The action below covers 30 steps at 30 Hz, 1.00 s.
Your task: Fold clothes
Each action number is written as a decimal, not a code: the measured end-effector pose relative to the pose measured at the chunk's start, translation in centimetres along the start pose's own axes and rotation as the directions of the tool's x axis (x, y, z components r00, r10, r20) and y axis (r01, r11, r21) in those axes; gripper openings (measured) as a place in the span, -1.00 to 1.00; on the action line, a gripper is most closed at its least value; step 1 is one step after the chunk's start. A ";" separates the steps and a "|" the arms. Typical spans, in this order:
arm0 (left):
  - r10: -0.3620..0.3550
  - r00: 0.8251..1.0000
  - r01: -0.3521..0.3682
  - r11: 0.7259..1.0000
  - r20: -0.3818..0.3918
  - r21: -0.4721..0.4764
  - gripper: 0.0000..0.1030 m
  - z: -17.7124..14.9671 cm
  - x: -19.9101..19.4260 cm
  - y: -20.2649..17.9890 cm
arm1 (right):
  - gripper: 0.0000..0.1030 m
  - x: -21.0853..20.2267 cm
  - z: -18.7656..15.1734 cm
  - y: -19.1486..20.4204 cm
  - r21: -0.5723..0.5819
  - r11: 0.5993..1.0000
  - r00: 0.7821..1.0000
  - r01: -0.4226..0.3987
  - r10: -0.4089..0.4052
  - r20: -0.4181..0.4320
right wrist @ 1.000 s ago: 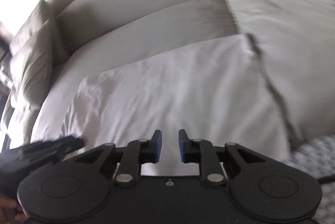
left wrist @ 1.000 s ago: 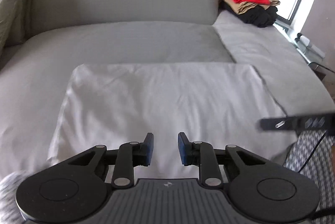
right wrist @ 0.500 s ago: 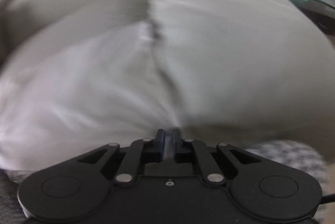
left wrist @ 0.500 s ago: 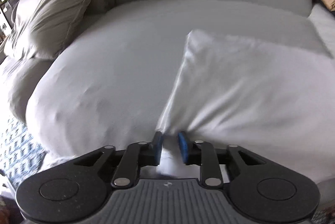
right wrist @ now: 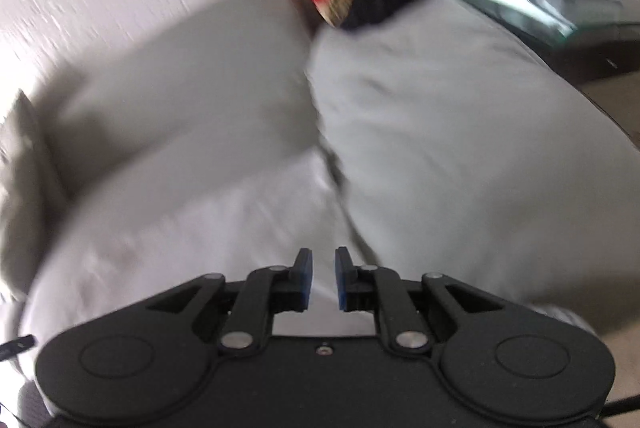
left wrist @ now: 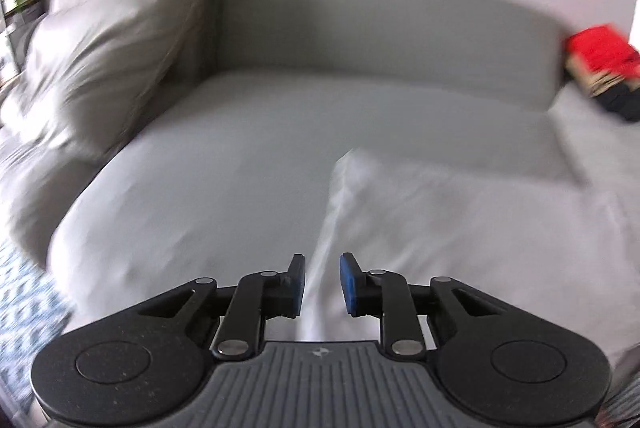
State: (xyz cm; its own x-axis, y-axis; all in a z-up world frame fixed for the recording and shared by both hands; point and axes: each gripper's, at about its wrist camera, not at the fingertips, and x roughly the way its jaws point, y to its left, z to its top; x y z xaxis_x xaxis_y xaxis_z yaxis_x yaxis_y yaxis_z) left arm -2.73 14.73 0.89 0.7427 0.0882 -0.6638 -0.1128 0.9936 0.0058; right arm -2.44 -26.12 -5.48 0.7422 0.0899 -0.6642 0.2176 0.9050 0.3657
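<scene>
Grey bed [left wrist: 248, 163] carries thin, limp white cloth [left wrist: 460, 240]; my left gripper [left wrist: 322, 284] and right gripper [right wrist: 321, 279], both parted and empty, should pinch its near corners.

Both grippers, left gripper [left wrist: 322, 286] and right gripper [right wrist: 323, 280], are matte black with blue finger pads [left wrist: 347, 284], silver screws [right wrist: 236, 339] and round discs.

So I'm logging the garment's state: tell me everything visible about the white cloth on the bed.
The white cloth is a plain, thin-looking fabric, lightly wrinkled, lying on the grey bed. Its near-left corner runs between the open fingers of the left gripper; its near-right edge sits at the open right gripper. Blur hides any seams.
</scene>
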 end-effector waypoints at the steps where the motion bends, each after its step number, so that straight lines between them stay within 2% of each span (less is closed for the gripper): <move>1: -0.034 0.999 0.033 0.999 0.010 0.022 -0.56 0.7 0.2 -1.1 | -0.76 0.4 0.4 0.6 0.007 1.000 1.000 -0.022 0.022 0.016; 5: -0.152 0.988 0.147 0.983 0.032 0.113 -0.56 3.1 0.6 -5.2 | -0.76 1.6 2.0 2.9 0.073 0.988 0.990 -0.134 0.131 0.048; 7: -0.222 0.974 0.214 0.967 0.050 0.137 -0.56 4.2 0.8 -6.8 | -0.76 2.0 3.1 4.1 0.087 0.978 0.981 -0.191 0.186 0.062; 10: -0.302 0.953 0.293 0.941 0.033 0.172 -0.54 5.1 2.5 -8.7 | -0.76 3.4 4.2 5.9 0.076 0.966 0.968 -0.249 0.245 0.060; 12: -0.315 0.949 0.308 0.931 0.006 0.196 -0.55 4.6 4.9 -9.8 | -0.76 5.7 4.0 6.6 0.064 0.962 0.964 -0.266 0.265 0.035; 14: -0.335 0.941 0.339 0.921 -0.053 0.192 -0.79 3.7 8.2 -10.6 | -0.76 8.2 3.4 6.9 0.078 0.955 0.958 -0.285 0.286 -0.006; 16: -0.360 0.928 0.373 0.907 -0.101 0.193 -0.82 2.1 10.9 -11.3 | -0.76 11.3 2.0 6.4 0.146 0.931 0.934 -0.335 0.349 -0.080; 17: -0.353 0.928 0.371 0.907 -0.120 0.198 -0.82 1.2 12.0 -11.4 | -0.77 12.8 1.2 6.1 0.184 0.914 0.915 -0.363 0.386 -0.114; 18: -0.331 0.934 0.353 0.914 -0.134 0.200 -0.82 0.5 13.0 -11.3 | -0.77 14.1 0.4 5.7 0.217 0.903 0.901 -0.372 0.407 -0.148; 20: -0.285 0.952 0.300 0.939 -0.111 0.170 -0.78 -0.6 14.1 -9.9 | -0.77 15.8 -1.0 4.7 0.232 0.916 0.905 -0.327 0.374 -0.200; 22: -0.224 0.972 0.232 0.967 -0.076 0.106 -0.74 -0.5 14.6 -7.4 | -1.00 16.0 -1.6 2.7 0.248 0.926 0.928 -0.286 0.332 -0.170; 24: -0.136 0.989 0.138 0.990 -0.050 0.040 -0.76 0.0 15.0 -4.9 | -1.00 15.2 -1.5 0.0 0.297 0.922 0.954 -0.249 0.286 -0.091; 25: -0.071 0.997 0.071 0.997 -0.044 0.012 -0.76 0.3 15.3 -3.7 | -1.00 14.8 -1.3 -1.1 0.302 0.931 0.971 -0.204 0.232 -0.059; 27: 0.054 0.997 -0.055 0.998 -0.052 -0.033 -0.78 0.8 15.6 -1.8 | -1.00 14.1 -1.1 -3.3 0.325 0.939 0.992 -0.109 0.123 -0.023; 28: 0.087 0.994 -0.090 0.994 -0.059 -0.053 -0.77 0.9 15.5 -1.0 | -1.00 13.9 -1.0 -4.1 0.332 0.941 0.997 -0.070 0.081 -0.018; 30: 0.213 0.975 -0.213 0.977 -0.067 0.004 -0.77 0.9 15.4 -1.2 | -1.00 13.5 -1.0 -4.8 0.325 0.945 0.999 -0.028 0.039 -0.028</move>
State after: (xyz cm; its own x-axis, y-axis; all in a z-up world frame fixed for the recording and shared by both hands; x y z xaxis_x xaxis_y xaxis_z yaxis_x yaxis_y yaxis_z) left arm 9.41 14.99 -8.69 0.6555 0.2926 -0.6962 -0.2656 0.9523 0.1501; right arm 5.90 -28.82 -16.84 0.7318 0.1369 -0.6677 0.3911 0.7179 0.5759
